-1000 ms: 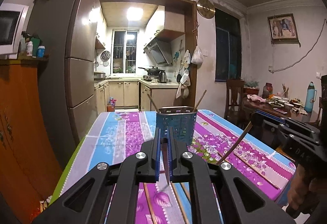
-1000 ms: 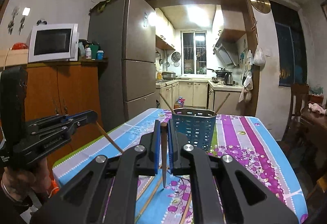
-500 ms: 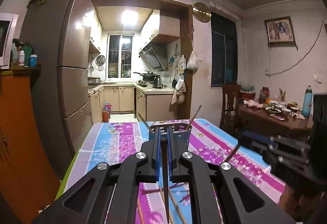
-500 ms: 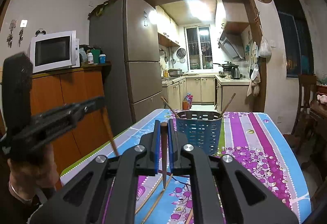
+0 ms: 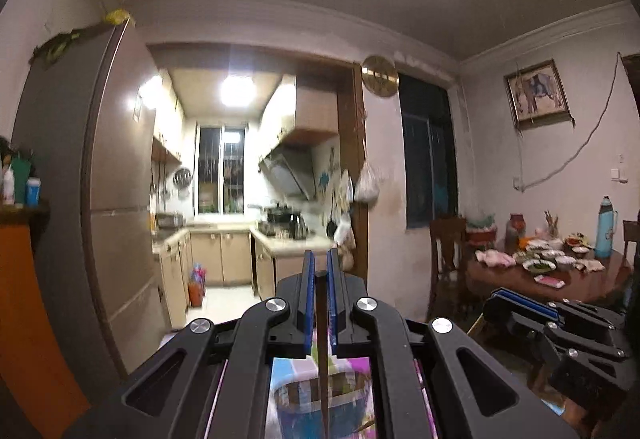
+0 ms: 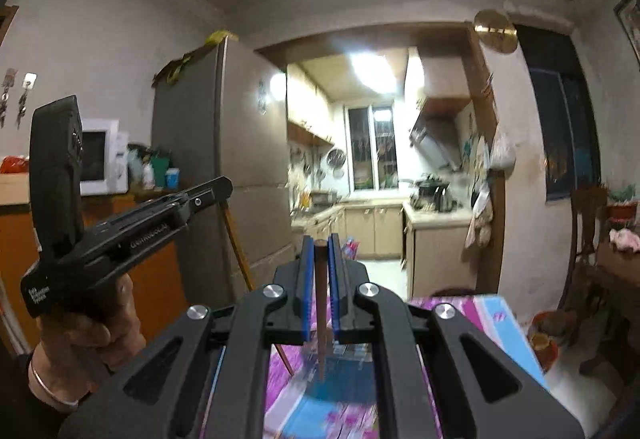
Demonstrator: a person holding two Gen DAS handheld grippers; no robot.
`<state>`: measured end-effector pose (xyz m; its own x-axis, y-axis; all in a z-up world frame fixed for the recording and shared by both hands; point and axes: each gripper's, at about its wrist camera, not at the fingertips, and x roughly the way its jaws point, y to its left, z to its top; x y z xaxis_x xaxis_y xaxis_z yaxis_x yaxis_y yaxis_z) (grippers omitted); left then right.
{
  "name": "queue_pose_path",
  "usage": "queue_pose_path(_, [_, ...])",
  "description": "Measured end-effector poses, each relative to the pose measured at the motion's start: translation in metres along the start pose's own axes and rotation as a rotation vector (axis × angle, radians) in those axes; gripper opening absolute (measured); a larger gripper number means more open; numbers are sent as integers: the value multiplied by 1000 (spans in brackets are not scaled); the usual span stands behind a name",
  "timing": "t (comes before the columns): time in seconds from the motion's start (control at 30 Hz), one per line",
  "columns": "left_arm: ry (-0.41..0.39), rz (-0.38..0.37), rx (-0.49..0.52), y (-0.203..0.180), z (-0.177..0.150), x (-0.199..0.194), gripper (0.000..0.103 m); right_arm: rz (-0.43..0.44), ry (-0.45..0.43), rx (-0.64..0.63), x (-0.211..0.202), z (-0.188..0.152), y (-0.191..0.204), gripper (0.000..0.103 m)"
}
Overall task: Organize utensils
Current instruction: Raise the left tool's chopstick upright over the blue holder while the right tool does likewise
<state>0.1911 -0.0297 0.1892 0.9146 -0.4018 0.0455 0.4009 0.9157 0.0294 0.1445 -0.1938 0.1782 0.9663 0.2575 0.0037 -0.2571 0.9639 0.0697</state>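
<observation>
My left gripper (image 5: 320, 267) is shut on a dark wooden chopstick (image 5: 322, 351) that hangs straight down over the blue perforated utensil holder (image 5: 320, 405), seen blurred below the jaws. My right gripper (image 6: 320, 251) is shut on another chopstick (image 6: 321, 311), its tip pointing down over the same blue holder (image 6: 340, 383). In the right wrist view the left gripper (image 6: 224, 187) is at the left, held by a hand, with its chopstick (image 6: 256, 287) slanting down to the table. The right gripper also shows in the left wrist view (image 5: 504, 297) at lower right.
The holder stands on a table with a purple and blue flowered cloth (image 6: 492, 323). A fridge (image 5: 116, 223) and an orange cabinet (image 5: 28, 299) are at the left. A dining table with dishes (image 5: 560, 275) and a chair (image 5: 448, 259) are at the right. The kitchen lies behind.
Both grippers have risen and moved forward toward the holder, still holding their chopsticks. The holder has dropped from mid-view to below the jaws, and the table chopsticks have left view.
</observation>
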Motion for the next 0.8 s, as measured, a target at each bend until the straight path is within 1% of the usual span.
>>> queue_pose_path(0.13, [-46, 28, 21, -6, 12, 39, 7, -37, -33, -32, 33, 13, -13, 6])
queue_pose_path(0.27, [-47, 34, 5, -3, 2, 76, 7, -59, -29, -18, 67, 6, -32, 6])
queue_pose_path(0.33, [-30, 57, 17, 0, -10, 94, 7, -69, -7, -1, 85, -5, -42, 6])
queue_pose_path(0.4, [2, 67, 9, 5, -28, 109, 7, -65, 37, 31, 104, -19, -51, 6])
queue_pose_path(0.53, [86, 77, -9, 12, -75, 133, 7, -70, 101, 64, 122, -56, -59, 6])
queue_pose_path(0.67, [138, 81, -33, 24, -107, 141, 7, -65, 168, 83, 133, -90, -58, 6])
queue_pose_path(0.73, [151, 82, -41, 28, -120, 141, 7, -67, 184, 79, 133, -100, -55, 6])
queue_pose_path(0.8, [166, 92, -55, 32, -127, 139, 7, -71, 199, 79, 134, -103, -54, 11])
